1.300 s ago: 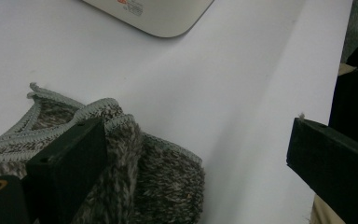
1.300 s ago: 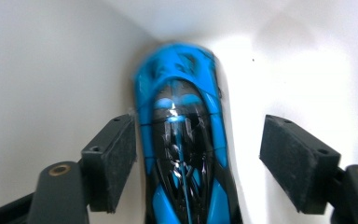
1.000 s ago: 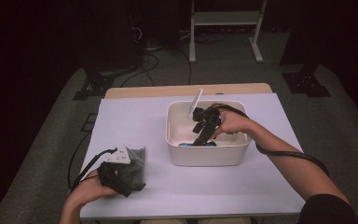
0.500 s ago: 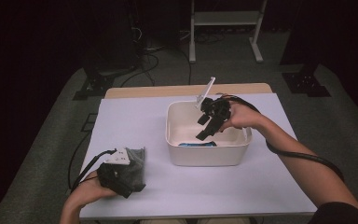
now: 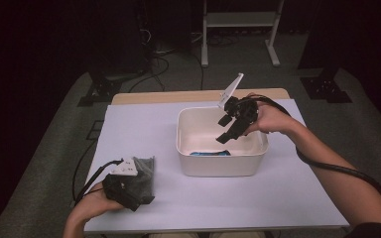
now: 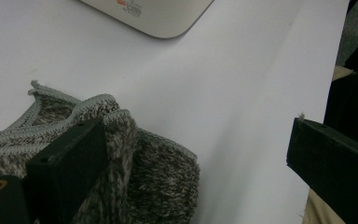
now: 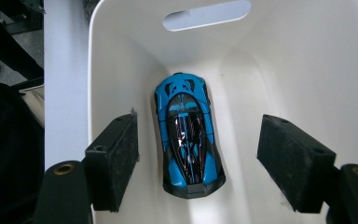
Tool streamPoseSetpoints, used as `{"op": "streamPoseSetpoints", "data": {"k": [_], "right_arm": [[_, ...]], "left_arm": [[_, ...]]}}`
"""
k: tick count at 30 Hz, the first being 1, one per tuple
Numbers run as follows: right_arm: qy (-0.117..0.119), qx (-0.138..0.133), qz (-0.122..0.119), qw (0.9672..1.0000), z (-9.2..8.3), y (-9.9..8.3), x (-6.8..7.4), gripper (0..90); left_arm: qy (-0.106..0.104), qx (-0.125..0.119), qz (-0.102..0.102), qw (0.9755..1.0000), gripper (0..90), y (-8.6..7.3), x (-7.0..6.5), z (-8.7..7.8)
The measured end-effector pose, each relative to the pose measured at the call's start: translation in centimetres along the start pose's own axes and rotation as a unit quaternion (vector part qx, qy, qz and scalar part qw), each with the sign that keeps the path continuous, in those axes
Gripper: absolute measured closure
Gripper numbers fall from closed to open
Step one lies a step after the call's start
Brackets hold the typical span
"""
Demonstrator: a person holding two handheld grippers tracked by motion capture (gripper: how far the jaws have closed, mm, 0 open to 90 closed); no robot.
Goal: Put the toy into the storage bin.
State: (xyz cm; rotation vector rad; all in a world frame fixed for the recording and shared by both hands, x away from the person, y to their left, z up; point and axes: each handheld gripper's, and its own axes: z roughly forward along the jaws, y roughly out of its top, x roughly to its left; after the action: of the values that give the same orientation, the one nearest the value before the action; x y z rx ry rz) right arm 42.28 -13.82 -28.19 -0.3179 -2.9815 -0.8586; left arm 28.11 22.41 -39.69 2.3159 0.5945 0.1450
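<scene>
So the blue toy car [image 7: 188,135] is lying flat on the floor of the white bin [image 5: 191,148], and it's seen straight below the right gripper [image 5: 226,128], dead centre between the two pads, with nothing pinched and clear air on both sides. The jaws are spread wide and nothing is held. The key bit: the car's long axis runs along the gap between the jaws, nose pointed away from the gripper toward the bin's handle slot [image 7: 207,15], so the pads are already facing the car's two long flanks. If the car is to be picked, probably no wrist roll is needed, just a straight drop. The near wall of the bin sits close beside one pad, so that side could get bumped. The left gripper [image 5: 131,191] is well away from the bin, lying on the grey knitted cloth [image 6: 121,158] with one pad resting on the knit and the jaws apart, nothing clamped. The right one is plainly nearer.
</scene>
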Motion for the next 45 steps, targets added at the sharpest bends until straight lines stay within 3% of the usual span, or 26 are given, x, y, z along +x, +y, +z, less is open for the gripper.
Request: {"op": "streamPoseSetpoints", "data": {"k": [20, 45], "right_arm": [[-0.029, -0.027, 0.016, 0.9991, -3.7, -2.1, 1.0, 28.1], [-0.06, -0.068, 0.062, 0.9939, -7.8, -8.1, 2.9, 29.6]], "left_arm": [[-0.002, -0.003, -0.004, 1.0, 4.4, -0.1, 0.0, 0.2], [-0.004, 0.004, -0.008, 1.0, 4.5, -0.3, 0.3, 0.4]]}}
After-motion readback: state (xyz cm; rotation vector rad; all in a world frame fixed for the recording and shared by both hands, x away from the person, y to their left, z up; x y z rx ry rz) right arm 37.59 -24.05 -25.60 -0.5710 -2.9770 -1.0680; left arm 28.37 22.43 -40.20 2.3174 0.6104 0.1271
